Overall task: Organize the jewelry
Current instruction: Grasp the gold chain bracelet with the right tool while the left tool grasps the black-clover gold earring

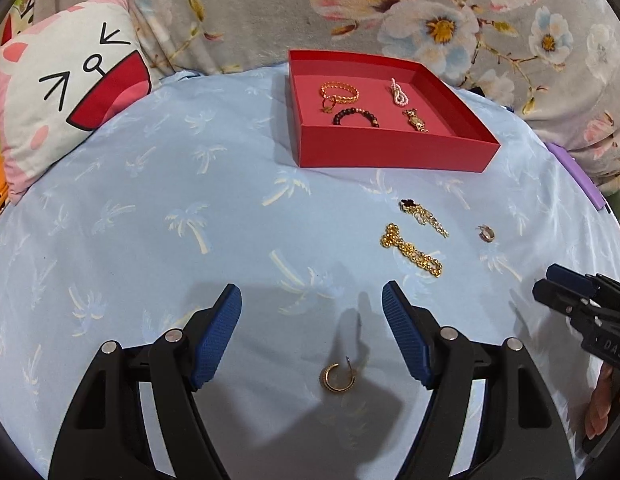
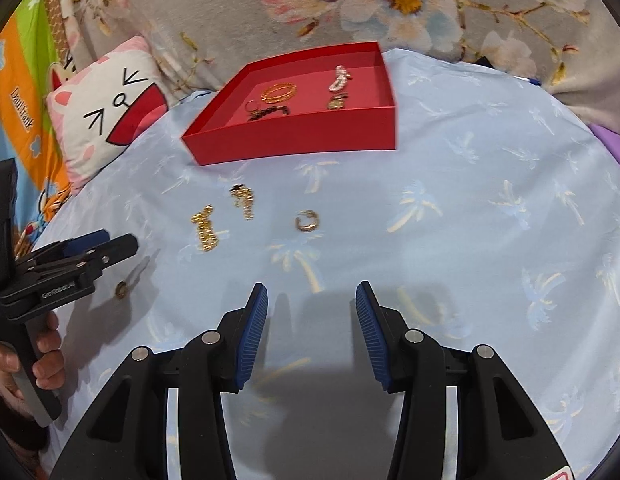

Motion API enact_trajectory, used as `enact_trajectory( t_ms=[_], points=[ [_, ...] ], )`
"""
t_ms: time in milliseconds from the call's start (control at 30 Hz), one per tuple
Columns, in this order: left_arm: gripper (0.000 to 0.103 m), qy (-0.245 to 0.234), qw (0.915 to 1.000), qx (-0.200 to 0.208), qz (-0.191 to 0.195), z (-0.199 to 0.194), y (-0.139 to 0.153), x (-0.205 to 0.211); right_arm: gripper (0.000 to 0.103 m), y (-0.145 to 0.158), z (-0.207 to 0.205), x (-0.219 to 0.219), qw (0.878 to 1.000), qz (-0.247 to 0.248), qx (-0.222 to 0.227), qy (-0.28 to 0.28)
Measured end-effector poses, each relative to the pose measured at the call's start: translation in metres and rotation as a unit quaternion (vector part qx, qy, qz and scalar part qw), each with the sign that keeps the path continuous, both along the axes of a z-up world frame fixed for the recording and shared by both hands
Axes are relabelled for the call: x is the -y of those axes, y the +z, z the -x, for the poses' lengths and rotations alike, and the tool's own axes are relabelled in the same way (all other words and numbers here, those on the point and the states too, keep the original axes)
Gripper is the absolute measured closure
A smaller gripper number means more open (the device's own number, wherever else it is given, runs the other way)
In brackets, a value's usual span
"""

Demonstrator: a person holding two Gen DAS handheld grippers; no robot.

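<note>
My left gripper (image 1: 311, 298) stands open low over the blue cloth. A gold hoop earring (image 1: 337, 376) lies between its fingers, untouched. Further off lie a gold chain bracelet (image 1: 411, 250), a chain with a black clover (image 1: 423, 214) and a second small hoop (image 1: 485, 234). The red tray (image 1: 389, 152) behind holds a gold bangle (image 1: 339, 92), a pearl piece (image 1: 398, 92), a dark bead bracelet (image 1: 355, 116) and a gold charm (image 1: 415, 120). My right gripper (image 2: 311, 298) is open and holds nothing, short of the second hoop (image 2: 308, 221). The left gripper (image 2: 120, 240) shows at the left of that view.
A cartoon-face pillow (image 1: 70, 92) leans at the back left. A grey floral blanket (image 1: 429, 12) runs behind the tray. A purple object (image 1: 577, 176) sits at the right edge of the palm-print cloth (image 1: 170, 220). A hand (image 2: 42, 356) grips the left tool.
</note>
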State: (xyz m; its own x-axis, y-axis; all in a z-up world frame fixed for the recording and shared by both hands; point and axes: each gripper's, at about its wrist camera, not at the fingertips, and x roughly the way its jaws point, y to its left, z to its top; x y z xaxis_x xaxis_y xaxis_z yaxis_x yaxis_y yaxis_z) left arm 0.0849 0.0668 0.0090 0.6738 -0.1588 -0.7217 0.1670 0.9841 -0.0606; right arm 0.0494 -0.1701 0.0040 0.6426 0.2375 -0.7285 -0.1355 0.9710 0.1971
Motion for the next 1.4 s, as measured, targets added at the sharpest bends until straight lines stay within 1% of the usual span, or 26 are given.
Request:
enact_trajectory(
  t_ms=[67,167,300,367,433,600,700,733,833,933,1100,1267,1400],
  points=[
    [0.028,0.005,0.9999,0.007,-0.006,0.001,0.002,-0.001,0.058,0.002,-0.002,-0.013,1.0,-0.003,0.0,0.019],
    [0.028,0.01,0.9999,0.004,-0.006,-0.001,0.004,-0.005,0.058,0.002,-0.009,-0.037,0.999,-0.008,-0.002,0.049],
    [0.028,0.024,0.9997,0.003,-0.01,-0.003,0.005,-0.016,0.06,-0.002,-0.023,-0.067,0.997,0.011,-0.006,0.075],
    [0.028,0.031,0.9994,0.005,-0.012,-0.003,0.005,-0.023,0.062,-0.005,-0.031,-0.08,0.996,0.019,-0.009,0.084],
    [0.028,0.035,0.9993,0.004,-0.013,-0.003,0.004,-0.029,0.069,-0.008,-0.04,-0.087,0.996,0.022,-0.015,0.089],
    [0.028,0.037,0.9993,-0.006,-0.006,-0.005,0.002,-0.036,0.072,-0.01,-0.055,-0.096,0.995,0.038,-0.01,0.087],
    [0.028,0.033,0.9994,-0.008,-0.005,-0.004,0.001,-0.036,0.083,-0.011,-0.058,-0.096,0.996,0.047,-0.01,0.08],
    [0.028,0.032,0.9994,-0.009,-0.005,-0.004,0.0,-0.035,0.094,-0.011,-0.058,-0.095,0.996,0.054,-0.009,0.075],
    [0.028,0.028,0.9995,-0.012,-0.008,-0.005,-0.002,-0.032,0.099,-0.012,-0.057,-0.088,0.996,0.048,-0.01,0.071],
    [0.028,0.024,0.9996,-0.014,-0.006,-0.005,-0.003,-0.028,0.099,-0.011,-0.048,-0.074,0.997,0.046,-0.011,0.059],
    [0.028,0.008,0.9998,-0.021,0.001,-0.007,-0.002,-0.015,0.099,-0.011,-0.023,-0.03,0.999,0.034,-0.023,0.023],
    [0.028,-0.018,0.9995,-0.024,0.006,-0.011,0.002,0.018,0.099,-0.008,0.006,0.013,0.999,0.041,-0.019,-0.028],
    [0.028,-0.03,0.9991,-0.029,0.012,-0.024,0.003,0.047,0.099,-0.001,0.014,0.036,0.998,0.028,-0.015,-0.049]
  ],
)
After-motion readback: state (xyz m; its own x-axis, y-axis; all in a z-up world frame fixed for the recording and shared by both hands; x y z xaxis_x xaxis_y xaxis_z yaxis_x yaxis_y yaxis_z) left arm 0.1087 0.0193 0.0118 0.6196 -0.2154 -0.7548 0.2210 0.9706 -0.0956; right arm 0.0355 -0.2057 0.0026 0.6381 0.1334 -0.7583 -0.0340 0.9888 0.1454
